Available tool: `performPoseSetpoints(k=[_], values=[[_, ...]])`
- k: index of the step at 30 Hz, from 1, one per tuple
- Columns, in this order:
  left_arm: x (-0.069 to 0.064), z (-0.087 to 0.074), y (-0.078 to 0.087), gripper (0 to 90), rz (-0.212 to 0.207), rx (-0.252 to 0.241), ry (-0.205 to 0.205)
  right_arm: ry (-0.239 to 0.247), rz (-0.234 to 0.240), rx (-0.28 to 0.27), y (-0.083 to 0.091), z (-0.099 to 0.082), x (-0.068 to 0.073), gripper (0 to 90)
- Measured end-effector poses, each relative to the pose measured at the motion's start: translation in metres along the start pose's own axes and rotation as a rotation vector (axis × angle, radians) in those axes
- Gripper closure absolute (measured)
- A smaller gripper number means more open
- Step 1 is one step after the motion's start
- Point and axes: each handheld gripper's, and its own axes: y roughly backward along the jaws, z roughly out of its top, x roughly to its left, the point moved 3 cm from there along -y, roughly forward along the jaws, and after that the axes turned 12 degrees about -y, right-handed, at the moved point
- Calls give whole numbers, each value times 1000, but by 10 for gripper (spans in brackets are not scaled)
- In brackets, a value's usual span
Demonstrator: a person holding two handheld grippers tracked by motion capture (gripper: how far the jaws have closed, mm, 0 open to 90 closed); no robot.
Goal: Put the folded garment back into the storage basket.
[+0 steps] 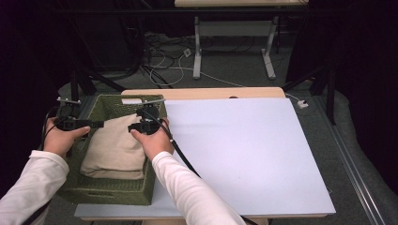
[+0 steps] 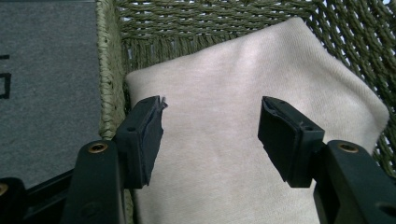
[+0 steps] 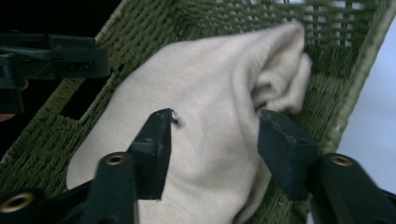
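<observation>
High view: a person's two white-sleeved forearms reach in from the near edge of the counter (image 1: 244, 154), one tool in each hand.
Basket: green woven basket (image 1: 112, 194) at the left end of the counter's white top, partly overhanging the left edge.
Cloth: beige folded cloth (image 1: 115, 150) lies inside the basket, filling most of its floor.
Left tool: left tool (image 1: 98, 124) is held over the basket's left rim, pointing across toward the right tool.
Left tool state: jaws apart in the left gripper view (image 2: 210, 128), cloth (image 2: 224, 140) directly ahead of and below them; no contact seen.
Left jaw neighbour: the basket's left wall (image 2: 109, 74) stands just beside the left-hand jaw.
Right tool: right tool (image 1: 133, 126) sits over the basket's right half, above the cloth's far end.
Right tool state: jaws apart in the right gripper view (image 3: 215, 130), spread over a bunched fold of cloth (image 3: 210, 84); whether the pads touch it, cannot tell.
Beyond right tool: left tool (image 3: 100, 60) shows at upper left, over the basket wall (image 3: 56, 126).
</observation>
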Motion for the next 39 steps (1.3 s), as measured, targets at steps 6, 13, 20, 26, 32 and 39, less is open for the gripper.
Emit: performPoseSetpoints(k=[6,13,20,26,32,39], values=[[-1,-4,-3,405,-53,-2,48,73,11,-4,11,5,-4,385],[-5,-2,0,402,-68,-16,34,151,3,-24,26,7,-7,331],[-14,1,1,359,-65,-39,25,263,-38,-78,36,12,-12,233],[-20,5,1,299,-57,-45,2,279,-55,-83,44,15,-17,196],[-27,7,-2,283,-66,-36,-1,279,-47,-79,53,19,-23,154],[-37,13,-5,238,-100,-53,11,291,-76,-78,65,24,-34,141]])
